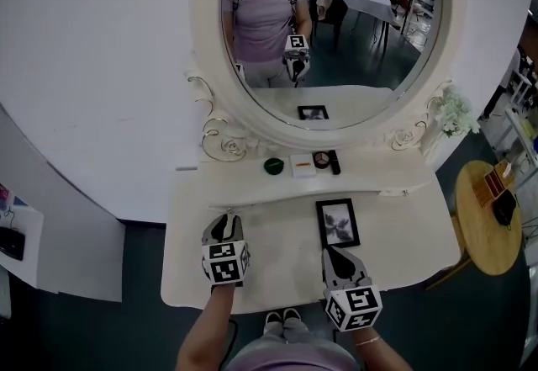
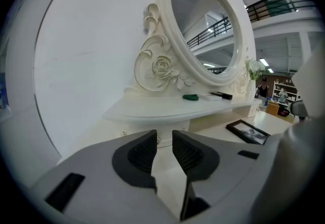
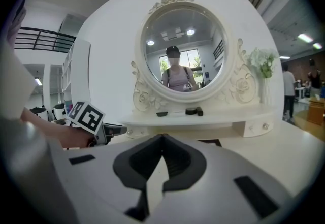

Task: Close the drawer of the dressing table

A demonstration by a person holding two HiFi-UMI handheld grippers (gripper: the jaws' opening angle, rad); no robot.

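Jaws of your left gripper (image 2: 163,135) stood slightly apart on nothing, those of your right gripper (image 3: 162,139) met empty, and the left faced the small drawer (image 2: 134,125) under the shelf (image 2: 162,108), likely lined up to nudge it home.

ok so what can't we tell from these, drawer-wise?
Drawers open or shut: head view, shelf overhangs them; right gripper view, too small; left gripper view, the left gripper's jaws partly cover them.
Shelf items: too small in every view.
Picture frame photo: too small, blurred.
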